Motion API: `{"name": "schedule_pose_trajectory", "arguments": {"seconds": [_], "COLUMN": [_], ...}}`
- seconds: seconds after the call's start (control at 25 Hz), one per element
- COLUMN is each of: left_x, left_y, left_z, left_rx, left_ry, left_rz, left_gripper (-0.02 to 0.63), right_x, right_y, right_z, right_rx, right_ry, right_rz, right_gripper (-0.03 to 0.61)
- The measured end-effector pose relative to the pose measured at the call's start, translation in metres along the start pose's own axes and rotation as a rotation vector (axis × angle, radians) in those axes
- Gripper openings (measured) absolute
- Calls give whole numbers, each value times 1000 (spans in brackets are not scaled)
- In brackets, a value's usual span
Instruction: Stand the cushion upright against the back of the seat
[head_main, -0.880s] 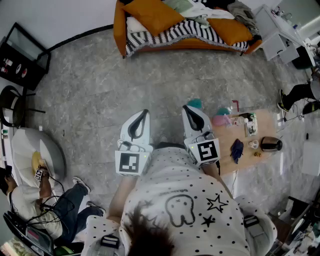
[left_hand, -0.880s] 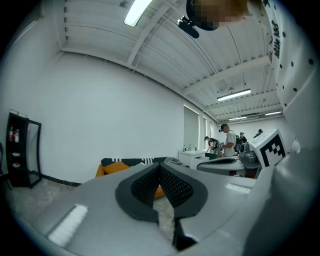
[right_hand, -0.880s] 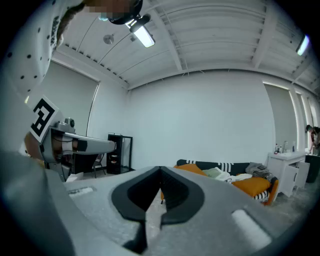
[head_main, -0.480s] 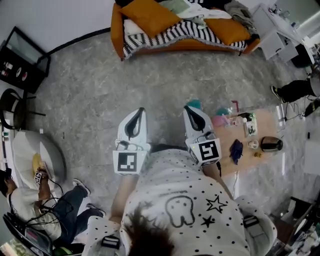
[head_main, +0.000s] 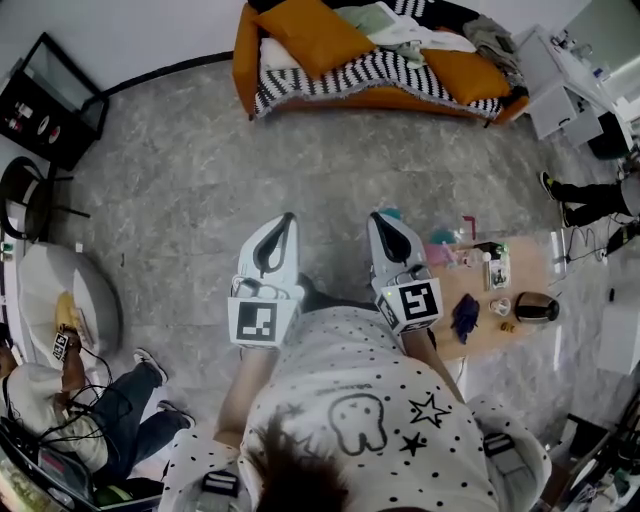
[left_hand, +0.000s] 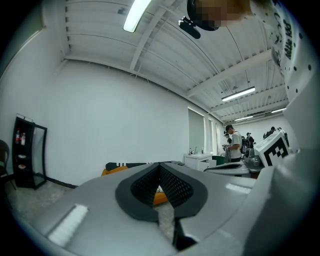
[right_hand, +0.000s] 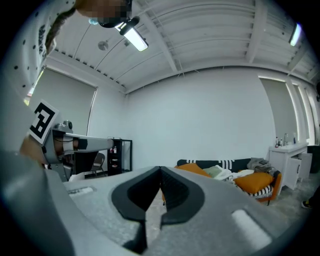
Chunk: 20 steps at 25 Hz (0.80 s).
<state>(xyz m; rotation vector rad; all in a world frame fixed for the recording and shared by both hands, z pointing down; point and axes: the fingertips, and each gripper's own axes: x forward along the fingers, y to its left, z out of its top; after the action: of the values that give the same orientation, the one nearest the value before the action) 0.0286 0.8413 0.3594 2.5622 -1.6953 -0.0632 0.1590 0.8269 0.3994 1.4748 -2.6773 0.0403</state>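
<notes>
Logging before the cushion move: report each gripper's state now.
Left gripper: closed, holding nothing.
Right gripper: closed, holding nothing.

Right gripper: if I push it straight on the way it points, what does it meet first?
Nothing nearby: the right gripper points level over bare floor. First in line looks to be the sofa, near the orange cushion at its left end; depth is unclear.

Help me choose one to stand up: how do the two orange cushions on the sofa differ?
The left cushion lies near the sofa's left arm, the right cushion near its right end, beside grey clothes. The left cushion looks bigger than the right cushion. Both are plain orange.
</notes>
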Motion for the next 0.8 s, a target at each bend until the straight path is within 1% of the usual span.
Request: {"name": "schedule_pose_trajectory", "arguments": {"seconds": [0.08, 0.2, 0.24, 0.36, 0.48, 0.56, 0.68, 0.8], "left_x": [1, 2, 3, 8, 20, 30, 44, 55], "left_y": [5, 20, 25, 38, 54, 65, 84, 103], "left_z": [0, -5, -7, -11, -14, -9, 4, 8], "left_rx": [2, 26, 22, -25, -27, -30, -32, -13], "left_ry": [-3, -17, -16, 13, 24, 26, 22, 16], "left_rz": [3, 19, 26, 30, 14, 3, -6, -15], "left_gripper": [-3, -3, -3, -3, -3, -3, -3, -4], "right_x": [4, 11, 14, 27, 47, 62, 87, 107], "right_y": [-4, -9, -9, -5, 1, 3, 6, 5], "right_z": [2, 3, 2, 2, 3, 5, 18, 28], "right_rx": [11, 12, 17, 27, 24, 30, 31, 24], "right_ry": [-3, 1, 3, 6, 17, 21, 10, -7], "right_rz": [-14, -43, -51, -53, -48, -49, -54, -75], "right_gripper": [-2, -2, -2, -2, -2, -2, -2, -2]}}
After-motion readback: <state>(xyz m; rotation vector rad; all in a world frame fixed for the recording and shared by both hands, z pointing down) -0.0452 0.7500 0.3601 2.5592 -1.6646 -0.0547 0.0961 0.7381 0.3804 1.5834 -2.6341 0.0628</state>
